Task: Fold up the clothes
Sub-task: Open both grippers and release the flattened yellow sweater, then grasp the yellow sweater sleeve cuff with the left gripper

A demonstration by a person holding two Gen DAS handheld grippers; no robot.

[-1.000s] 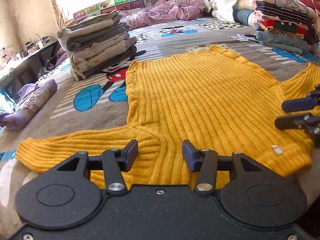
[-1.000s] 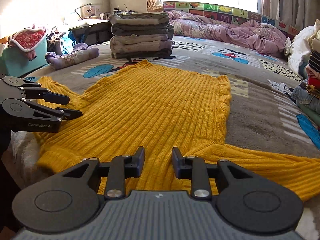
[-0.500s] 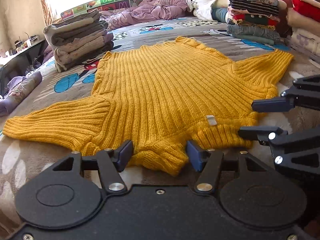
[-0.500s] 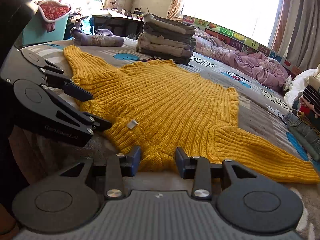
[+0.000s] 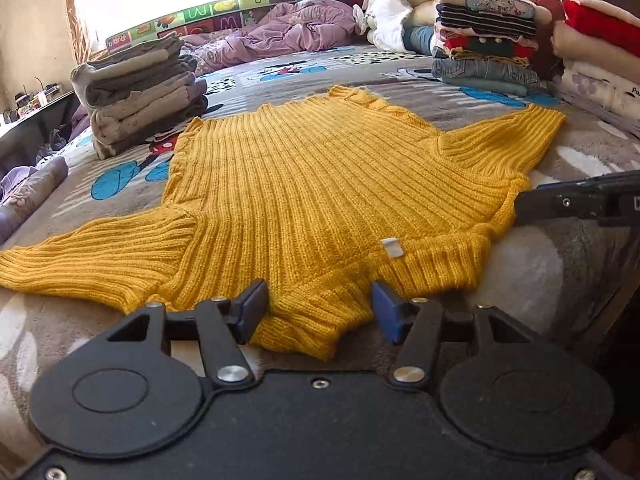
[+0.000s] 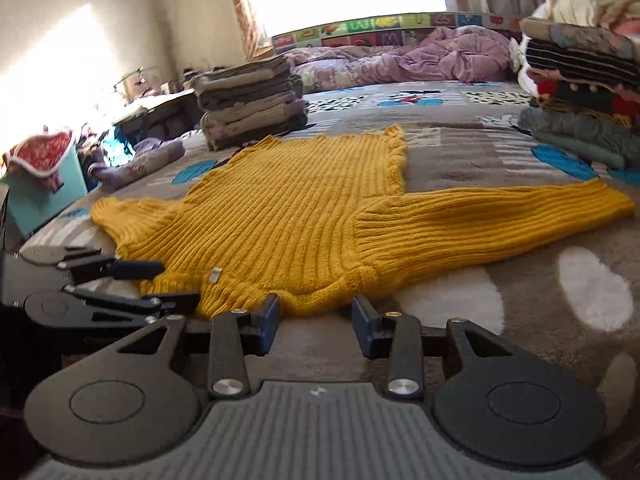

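A yellow ribbed sweater lies spread flat on the bed, sleeves out to both sides, with a small white label near the collar. My left gripper is open at the near collar edge. A fold of the collar lies between its fingers without being pinched. In the right wrist view the sweater stretches ahead. My right gripper has its jaws opening, with only blanket between them and the sweater's near edge just past the tips. The left gripper shows at the left. The right gripper enters edge-on from the right.
A stack of folded grey and beige clothes stands beyond the sweater's left side. A colourful folded pile sits at the back right. A purple quilt lies at the headboard. A teal bin stands off the bed's left edge.
Both grippers pulled back from over the sweater's body to its near collar edge. The right gripper shifted along the edge and rolled level, its jaws widening a little.
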